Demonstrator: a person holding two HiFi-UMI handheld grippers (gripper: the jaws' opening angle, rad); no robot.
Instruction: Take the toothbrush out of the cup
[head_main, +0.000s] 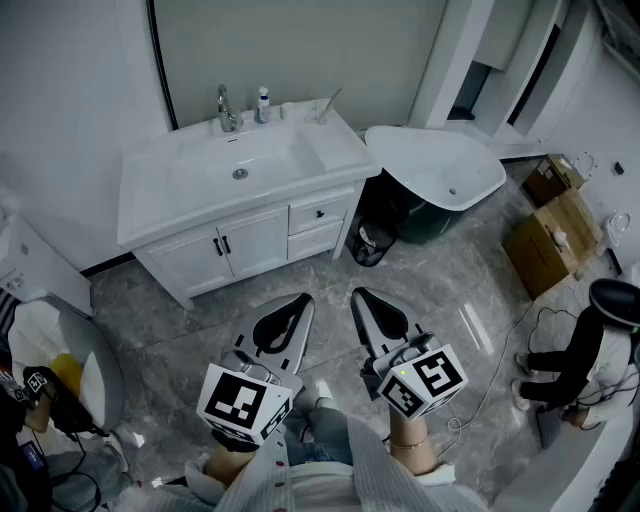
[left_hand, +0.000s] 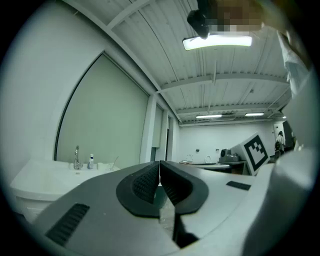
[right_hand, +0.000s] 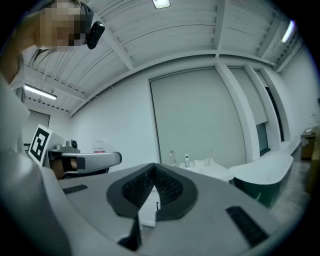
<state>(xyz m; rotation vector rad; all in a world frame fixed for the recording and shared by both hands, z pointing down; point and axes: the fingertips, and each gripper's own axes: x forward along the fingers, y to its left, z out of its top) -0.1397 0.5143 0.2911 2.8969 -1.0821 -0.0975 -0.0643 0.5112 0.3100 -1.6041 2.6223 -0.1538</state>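
- white vanity table (head_main: 340, 152) with black-handled doors, sunk basin (head_main: 262, 152)
- chrome tap (head_main: 227, 108) at its back edge, small dark-capped bottle (head_main: 263, 104) just beside
- white oval bathtub (head_main: 445, 170) to its right
- brown cardboard boxes (head_main: 550, 240) on grey marble floor (head_main: 450, 290)

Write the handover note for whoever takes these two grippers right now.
Left gripper: shut, empty, level above the floor.
Right gripper: shut, empty, level beside it.
Toothbrush: leaning in the cup at the vanity counter's back right, right of the faucet.
Done: nothing; both grippers are well short of the counter.
To do: approach, grip the toothbrush, lift it clear of the cup.
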